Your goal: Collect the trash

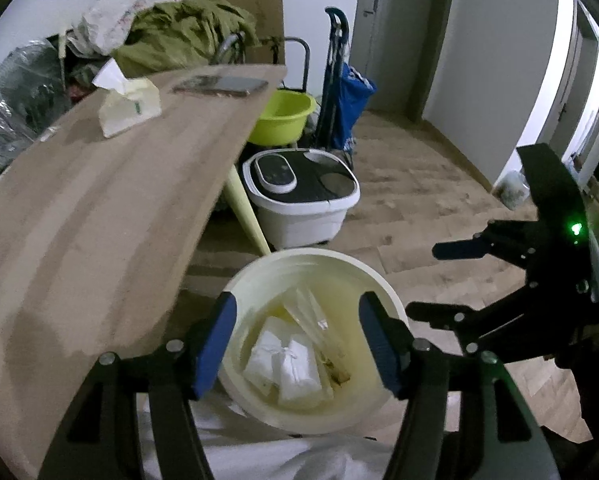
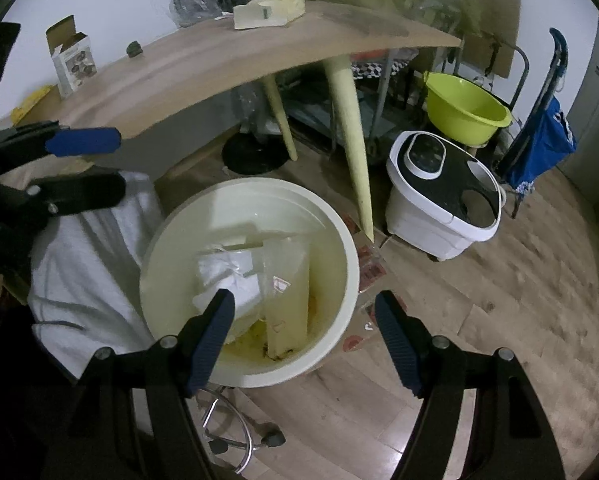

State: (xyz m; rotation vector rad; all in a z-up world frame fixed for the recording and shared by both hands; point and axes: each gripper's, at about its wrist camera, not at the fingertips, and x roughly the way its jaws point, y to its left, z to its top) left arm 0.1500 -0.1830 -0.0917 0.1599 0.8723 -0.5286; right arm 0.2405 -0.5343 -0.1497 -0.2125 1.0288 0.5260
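— Where's the trash?

— In the round cream plastic bin on the floor by the wooden table's near edge: crumpled white paper and a clear plastic wrapper.

— Jaws?

— My left gripper and right gripper are both spread wide, empty, over the rim.

— Risks?

— I'd say knocking the bin. The wrapper leans upright, long axis pointing up toward the table-side rim.

Both wrist cams look down, close over bin; share table, floor.
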